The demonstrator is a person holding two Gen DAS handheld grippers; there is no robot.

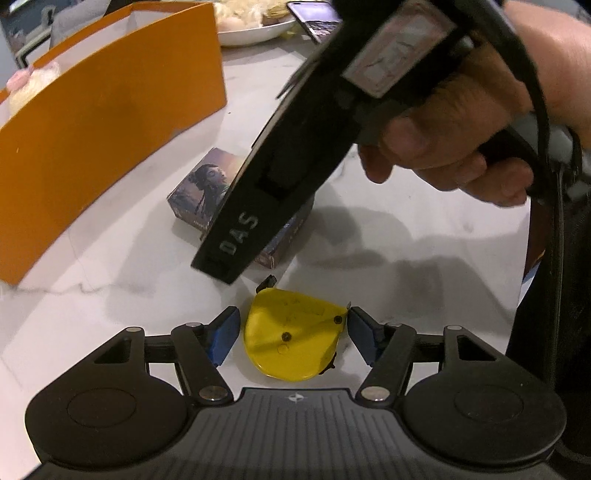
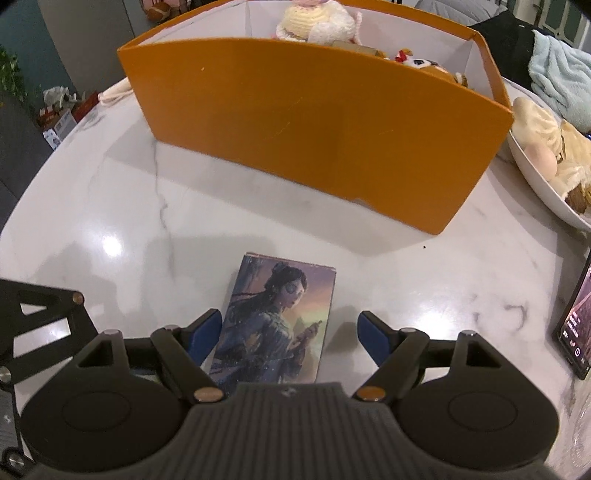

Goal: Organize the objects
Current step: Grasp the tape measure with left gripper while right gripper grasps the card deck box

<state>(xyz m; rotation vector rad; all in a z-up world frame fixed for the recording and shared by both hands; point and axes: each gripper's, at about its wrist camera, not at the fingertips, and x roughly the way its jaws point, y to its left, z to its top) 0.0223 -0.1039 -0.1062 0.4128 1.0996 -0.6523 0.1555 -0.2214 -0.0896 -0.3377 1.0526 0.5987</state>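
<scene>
Both grippers come down at once, one per object, likely so both can go to the orange box (image 2: 314, 122) together. Left gripper (image 1: 293, 332) straddles the yellow tape measure (image 1: 291, 336) lying flat on the marble table (image 1: 110, 295); right pad at its edge, left pad just beside, contact not certain, so jaws released. Right gripper (image 2: 288, 334) straddles the picture box (image 2: 277, 317), also flat; left pad close, right pad apart: released. Orange box stands beyond, soft toys (image 2: 321, 18) already inside. White bowl (image 2: 535, 184) and phone (image 2: 576, 325) sit to the right. The right tool body hangs over the picture box in the left view; crowding is likely when lifting
</scene>
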